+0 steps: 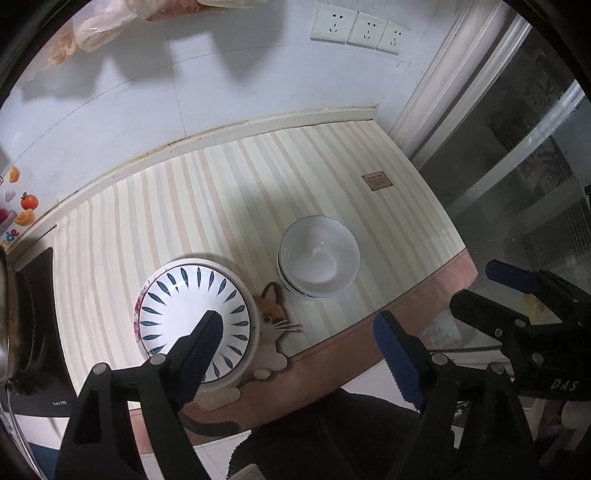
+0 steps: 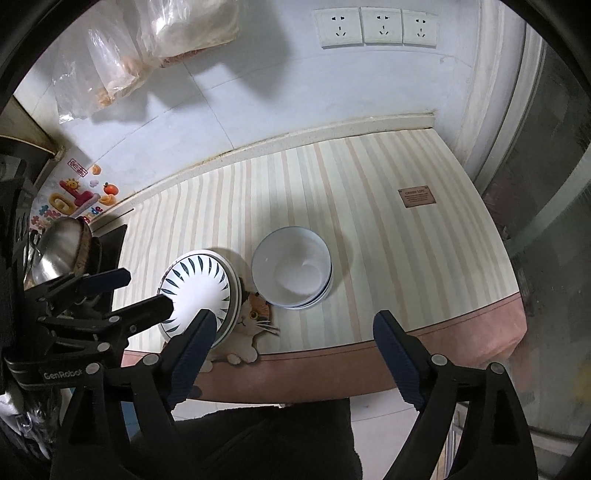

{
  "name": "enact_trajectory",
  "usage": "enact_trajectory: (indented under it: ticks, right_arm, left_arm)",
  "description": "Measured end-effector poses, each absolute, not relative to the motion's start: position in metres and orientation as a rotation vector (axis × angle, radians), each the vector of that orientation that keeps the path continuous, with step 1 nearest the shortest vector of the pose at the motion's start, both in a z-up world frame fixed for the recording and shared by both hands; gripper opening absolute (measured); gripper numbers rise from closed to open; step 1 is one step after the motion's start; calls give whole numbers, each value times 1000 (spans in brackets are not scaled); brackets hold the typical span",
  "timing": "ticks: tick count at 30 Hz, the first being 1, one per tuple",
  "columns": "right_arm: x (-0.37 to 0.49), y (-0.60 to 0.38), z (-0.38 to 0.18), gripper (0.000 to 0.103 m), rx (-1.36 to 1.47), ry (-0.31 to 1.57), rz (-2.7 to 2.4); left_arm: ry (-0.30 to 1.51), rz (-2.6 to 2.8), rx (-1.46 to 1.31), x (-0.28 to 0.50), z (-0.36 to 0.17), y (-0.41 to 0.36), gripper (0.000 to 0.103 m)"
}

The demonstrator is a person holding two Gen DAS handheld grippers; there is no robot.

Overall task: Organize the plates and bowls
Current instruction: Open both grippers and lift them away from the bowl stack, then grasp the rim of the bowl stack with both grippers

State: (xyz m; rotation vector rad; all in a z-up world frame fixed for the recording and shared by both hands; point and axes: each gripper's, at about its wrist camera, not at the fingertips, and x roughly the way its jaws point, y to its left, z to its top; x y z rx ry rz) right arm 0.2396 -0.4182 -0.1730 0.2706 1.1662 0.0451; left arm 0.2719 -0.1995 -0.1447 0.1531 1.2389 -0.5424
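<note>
- Black fingers of the left gripper (image 1: 295,350) fill the bottom of the left wrist view, blue pads spread wide with nothing between them; one finger's tip overlaps the plate stack in the picture.
- Right gripper (image 2: 295,343) likewise stands wide and empty in its own view, hanging above the front edge of the mat.
- Each tool shows in the other's camera: the right one at 4 o'clock in the left wrist view, the left one at 9 o'clock in the right wrist view.
- Plate stack (image 1: 195,319), topped by a white plate with dark leaf strokes round its rim, sits at 7 o'clock on the striped mat (image 1: 221,192).
- Bowl stack (image 1: 319,256), white nested bowls, stands just right of the plates, close but apart.
- A cat picture (image 1: 273,317) printed on the mat peeks out between the two stacks.
- A metal pot (image 2: 59,251) sits at 9 o'clock in the right wrist view.
- Wall sockets (image 2: 380,27) line up at 12 o'clock.
</note>
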Motion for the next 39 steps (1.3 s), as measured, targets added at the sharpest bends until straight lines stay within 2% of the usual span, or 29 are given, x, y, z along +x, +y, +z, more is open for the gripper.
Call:
enact_trajectory:
  ticks: [8, 18, 27, 35, 39]
  right_arm:
    - [244, -422, -176, 91, 290, 1176, 49]
    - [274, -445, -223, 94, 361, 1243, 57]
    - [318, -474, -322, 97, 594, 1293, 202]
    - [349, -477, -420, 97, 768, 1389, 306]
    - [359, -471, -450, 97, 810, 1420, 357]
  left_arm:
    - [1252, -517, 138, 280, -153, -198, 87]
    - [1355, -452, 66, 321, -204, -204, 87]
    - [1536, -430, -58, 381, -288, -219, 87]
    - [1679, -456, -60, 408, -346, -246, 87]
    - [1737, -477, -72, 413, -366, -256, 87]
